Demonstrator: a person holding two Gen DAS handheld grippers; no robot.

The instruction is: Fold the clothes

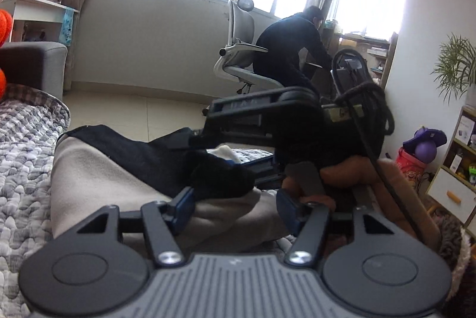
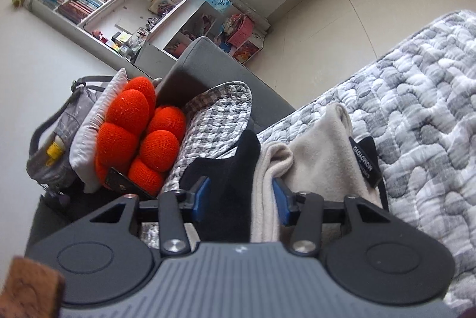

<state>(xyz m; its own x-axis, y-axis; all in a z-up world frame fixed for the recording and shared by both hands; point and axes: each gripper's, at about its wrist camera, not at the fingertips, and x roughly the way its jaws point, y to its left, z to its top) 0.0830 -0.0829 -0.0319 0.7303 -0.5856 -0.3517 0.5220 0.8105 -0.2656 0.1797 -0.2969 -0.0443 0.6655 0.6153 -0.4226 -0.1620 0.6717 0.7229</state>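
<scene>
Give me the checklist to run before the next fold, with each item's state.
1. Right gripper grips the garment: ok, black and beige layers fill its jaws.
2. Left gripper has a hold: not ok, jaws open over the cloth.
3. The garment lies flat: not ok, bunched.
4. Quilt beside it free for laying down: ok.
5. Far hem located: cannot tell, hidden.

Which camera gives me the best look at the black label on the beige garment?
The right wrist view: the black label faces the camera on the beige garment, white lettering visible. The left wrist view shows only the garment's beige and black fabric; no label shows there.
</scene>
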